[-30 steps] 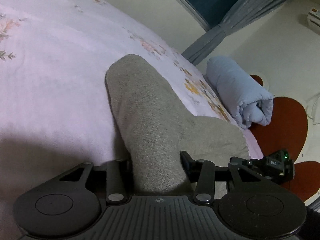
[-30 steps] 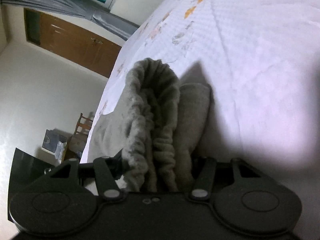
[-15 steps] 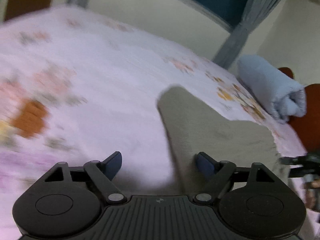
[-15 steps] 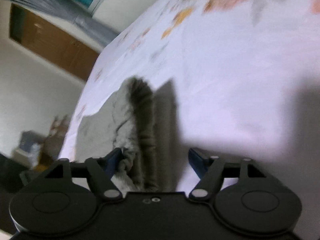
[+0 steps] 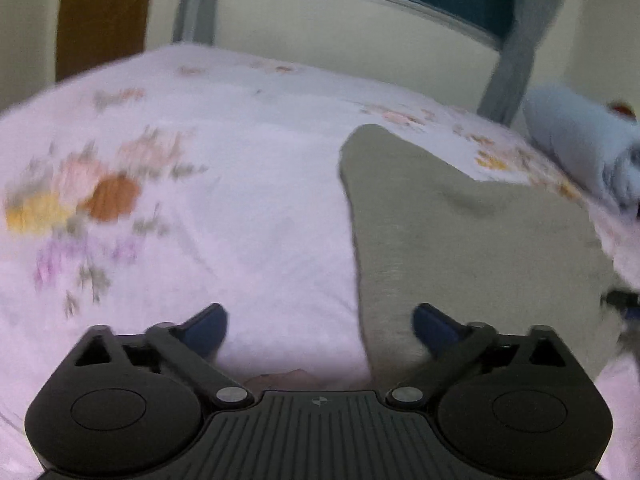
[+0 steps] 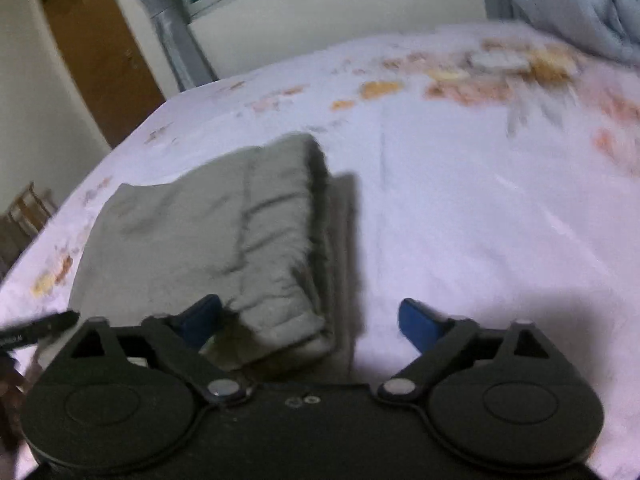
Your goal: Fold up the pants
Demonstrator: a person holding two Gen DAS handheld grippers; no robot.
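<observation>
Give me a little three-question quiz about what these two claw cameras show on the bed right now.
1. True or false: the left claw is clamped on the grey fleece pants.
2. What lies on the floral white bedsheet at its far edge? A) rolled pale-blue blanket B) red suitcase C) laptop
3. Fill in: in the right view, the pants lie ____ into layers before the right claw.

Key: 1 false, both claws are open; 2 A; 3 folded.
</observation>
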